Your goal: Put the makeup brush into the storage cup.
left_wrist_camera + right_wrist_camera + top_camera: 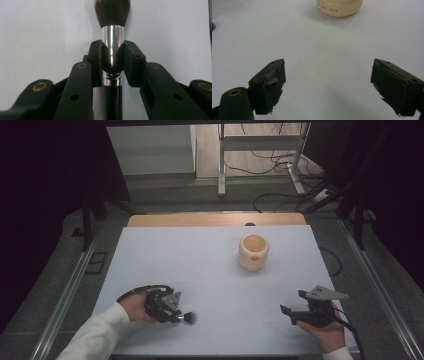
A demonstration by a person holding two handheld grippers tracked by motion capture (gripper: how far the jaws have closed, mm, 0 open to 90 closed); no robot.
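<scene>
While clamped, brush (113,50) bristles point rightward

Both black grippers carry brass-ringed screws, grey three-cornered plates and black cables; the sleeves are white.

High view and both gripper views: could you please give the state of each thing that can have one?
Brush: clamped at its silver collar, bristles pointing away from the left tongs.
Left tongs: shut on the brush.
Right tongs: open, nothing between the jaws.
Cream cup: upright on the table, apart from both tongs.
</scene>
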